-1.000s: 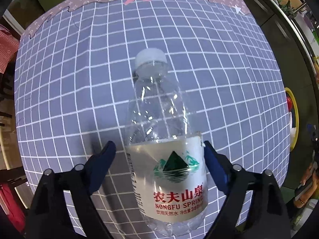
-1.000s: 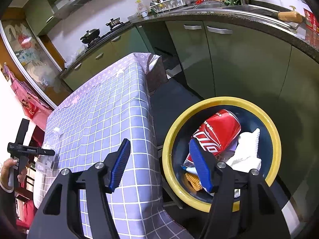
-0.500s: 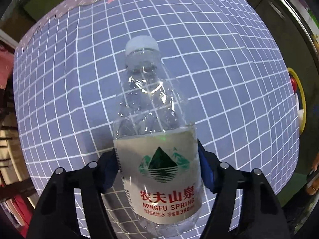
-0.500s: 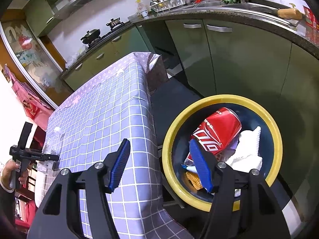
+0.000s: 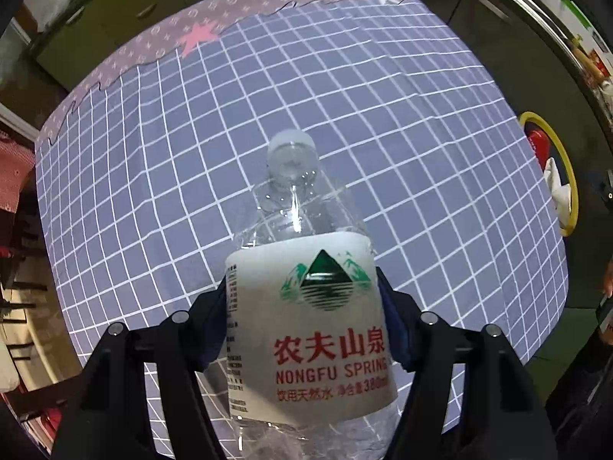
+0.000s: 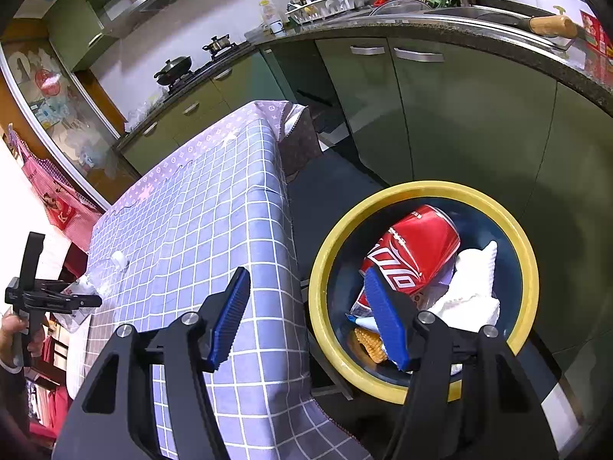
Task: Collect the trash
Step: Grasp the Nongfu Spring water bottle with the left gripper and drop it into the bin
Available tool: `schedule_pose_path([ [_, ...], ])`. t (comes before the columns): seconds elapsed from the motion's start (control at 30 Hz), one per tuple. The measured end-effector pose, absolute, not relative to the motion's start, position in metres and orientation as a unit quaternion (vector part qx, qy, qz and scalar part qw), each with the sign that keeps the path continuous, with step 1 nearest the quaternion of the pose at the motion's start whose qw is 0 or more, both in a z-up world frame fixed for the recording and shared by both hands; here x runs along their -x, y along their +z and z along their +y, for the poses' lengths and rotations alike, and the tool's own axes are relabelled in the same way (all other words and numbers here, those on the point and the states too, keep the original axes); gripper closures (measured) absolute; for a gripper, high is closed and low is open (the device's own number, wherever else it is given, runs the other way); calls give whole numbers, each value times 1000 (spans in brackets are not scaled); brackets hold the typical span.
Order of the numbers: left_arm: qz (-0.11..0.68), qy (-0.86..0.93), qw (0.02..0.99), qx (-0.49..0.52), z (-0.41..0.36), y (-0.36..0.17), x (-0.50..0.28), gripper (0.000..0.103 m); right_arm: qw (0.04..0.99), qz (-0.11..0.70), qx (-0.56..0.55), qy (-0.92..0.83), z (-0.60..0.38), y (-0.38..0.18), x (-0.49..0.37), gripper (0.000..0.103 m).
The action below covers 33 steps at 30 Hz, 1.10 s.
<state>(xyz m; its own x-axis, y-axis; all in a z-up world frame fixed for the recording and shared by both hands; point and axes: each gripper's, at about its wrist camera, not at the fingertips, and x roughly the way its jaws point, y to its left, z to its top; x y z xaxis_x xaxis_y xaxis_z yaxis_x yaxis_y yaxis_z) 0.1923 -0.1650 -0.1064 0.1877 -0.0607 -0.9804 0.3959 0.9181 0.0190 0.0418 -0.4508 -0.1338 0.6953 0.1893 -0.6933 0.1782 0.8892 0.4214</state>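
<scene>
Now that its jaws have narrowed from a wide spread, the left gripper [image 5: 302, 329] pinches the water bottle [image 5: 306, 326] at the label, lifted above the checked tablecloth [image 5: 383, 115]; pickup appears done, transfer pending. Only the right wrist view shows the bin [image 6: 528, 260] contents, a red can [image 6: 413, 253], with the right gripper [image 6: 306, 318] spread and empty.

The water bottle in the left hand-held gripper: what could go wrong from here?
The water bottle is clear, thin plastic held only at its label by the left hand-held gripper; it may slip or crumple. The yellow-rimmed bin already holds a red can and a white cloth, so the bottle could bounce out.
</scene>
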Motion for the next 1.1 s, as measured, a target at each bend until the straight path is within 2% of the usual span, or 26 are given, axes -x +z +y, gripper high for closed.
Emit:
schedule_pose_path([
  [0.57, 582, -204, 772, -152, -191, -61, -173, 39, 895, 376, -242, -7, -463, -123, -24, 41],
  [0.87, 515, -362, 745, -220, -324, -13, -118, 39, 904, 339, -253, -66, -503, -98, 44, 41],
  [1.1, 495, -473, 687, -244, -451, -29, -90, 39, 900, 324, -273, -104, -546, -98, 97, 41],
])
